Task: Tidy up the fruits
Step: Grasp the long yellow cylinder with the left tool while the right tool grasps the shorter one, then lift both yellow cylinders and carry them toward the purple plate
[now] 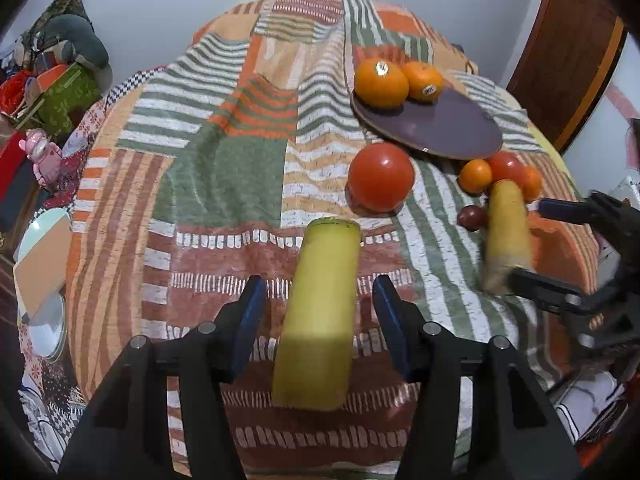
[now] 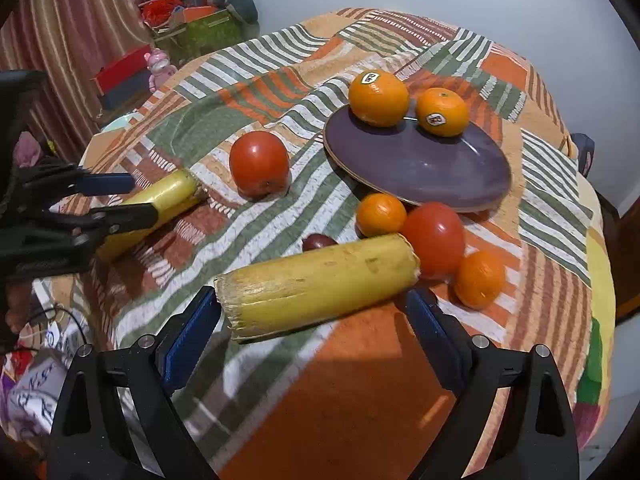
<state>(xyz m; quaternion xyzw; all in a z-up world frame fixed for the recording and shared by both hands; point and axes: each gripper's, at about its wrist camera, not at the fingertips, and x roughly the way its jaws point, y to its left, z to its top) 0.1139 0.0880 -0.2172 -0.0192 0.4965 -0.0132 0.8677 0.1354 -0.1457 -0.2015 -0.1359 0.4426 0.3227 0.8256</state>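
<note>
A yellow banana piece (image 1: 320,312) lies on the patterned bedcover between the blue pads of my left gripper (image 1: 319,280), which is open with a gap on each side. My right gripper (image 2: 311,295) is open wide, and a second banana piece (image 2: 316,280) lies crosswise just past its fingertips. A purple plate (image 2: 424,168) holds two stickered oranges (image 2: 378,98). One red tomato (image 2: 259,164) sits alone on the cover. Another tomato (image 2: 434,238), two small oranges (image 2: 381,215) and a dark little fruit (image 2: 318,242) crowd behind the second banana piece.
The bedcover (image 1: 224,168) falls away at rounded edges on all sides. Clutter stands off the left edge: a pink toy (image 1: 40,156), a green box (image 1: 68,96) and a pale dish (image 1: 44,256). A wooden door (image 1: 568,60) is at the right.
</note>
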